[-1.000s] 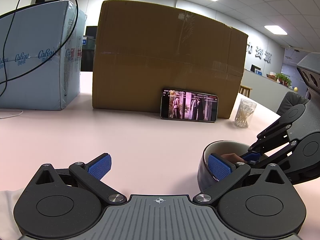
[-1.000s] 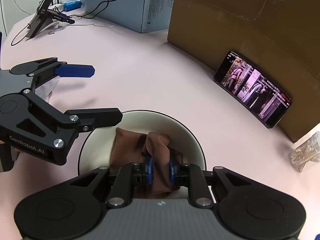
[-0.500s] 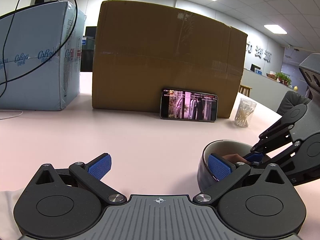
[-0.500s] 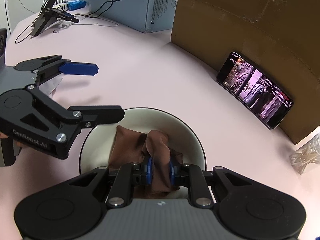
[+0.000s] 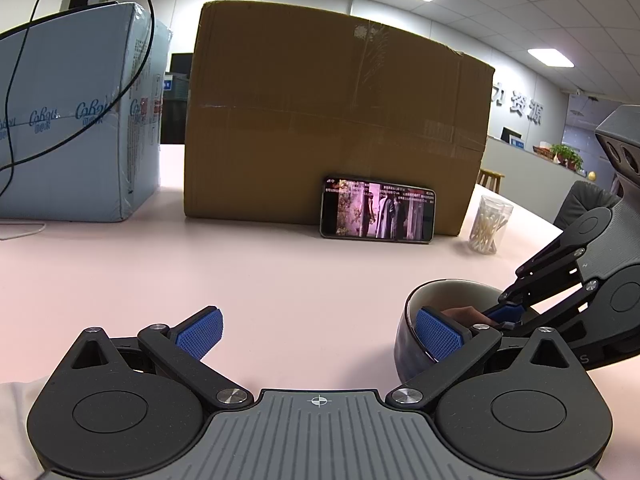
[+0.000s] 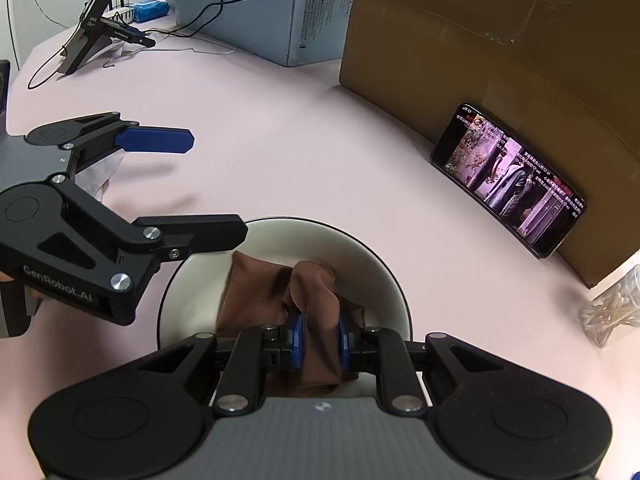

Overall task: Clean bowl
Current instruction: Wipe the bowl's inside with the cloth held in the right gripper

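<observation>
Bowl on pink table, in front of cardboard box and well short of phone propped against it. Brown cloth bunched inside bowl, clamped between right gripper pads; gripper angled down into bowl, likely for wiping inner wall. Left gripper spread wide, holding nothing; one finger hooked over bowl's rim on side away from phone, probably bracing bowl against sliding. Cotton swab jar beside box, clear of work.
</observation>
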The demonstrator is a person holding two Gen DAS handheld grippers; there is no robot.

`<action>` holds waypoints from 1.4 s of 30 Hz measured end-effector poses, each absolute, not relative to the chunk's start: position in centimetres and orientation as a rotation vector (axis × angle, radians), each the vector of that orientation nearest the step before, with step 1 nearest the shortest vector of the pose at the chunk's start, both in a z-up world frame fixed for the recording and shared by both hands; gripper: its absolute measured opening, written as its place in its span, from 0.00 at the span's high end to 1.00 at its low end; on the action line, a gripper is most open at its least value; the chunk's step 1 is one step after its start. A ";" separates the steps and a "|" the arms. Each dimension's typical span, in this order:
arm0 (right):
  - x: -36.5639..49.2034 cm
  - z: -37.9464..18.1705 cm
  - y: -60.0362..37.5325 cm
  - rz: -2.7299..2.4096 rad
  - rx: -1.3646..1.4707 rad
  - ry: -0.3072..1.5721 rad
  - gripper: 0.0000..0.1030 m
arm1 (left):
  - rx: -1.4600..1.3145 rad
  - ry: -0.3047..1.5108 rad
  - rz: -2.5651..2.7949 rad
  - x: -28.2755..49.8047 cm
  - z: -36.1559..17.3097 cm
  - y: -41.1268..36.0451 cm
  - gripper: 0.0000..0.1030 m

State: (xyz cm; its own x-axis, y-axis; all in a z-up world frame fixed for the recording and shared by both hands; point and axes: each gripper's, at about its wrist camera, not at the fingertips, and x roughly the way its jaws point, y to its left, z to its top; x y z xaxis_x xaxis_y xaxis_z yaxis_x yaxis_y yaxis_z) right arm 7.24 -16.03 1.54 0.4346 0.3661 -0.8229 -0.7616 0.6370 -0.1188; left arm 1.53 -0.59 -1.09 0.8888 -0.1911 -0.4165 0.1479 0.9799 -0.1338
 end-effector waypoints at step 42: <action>7.9 1.6 -15.7 0.750 -0.514 0.873 0.81 | -0.099 0.450 -0.182 1.5 -1.1 -0.8 0.00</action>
State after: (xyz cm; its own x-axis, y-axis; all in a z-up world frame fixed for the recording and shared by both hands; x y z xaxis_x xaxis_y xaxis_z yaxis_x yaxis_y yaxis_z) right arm 7.87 -15.65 1.58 0.4205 0.3705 -0.8282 -0.7630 0.6384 -0.1018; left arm 1.50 -0.83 -1.09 0.8844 -0.1964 -0.4234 0.1528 0.9790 -0.1350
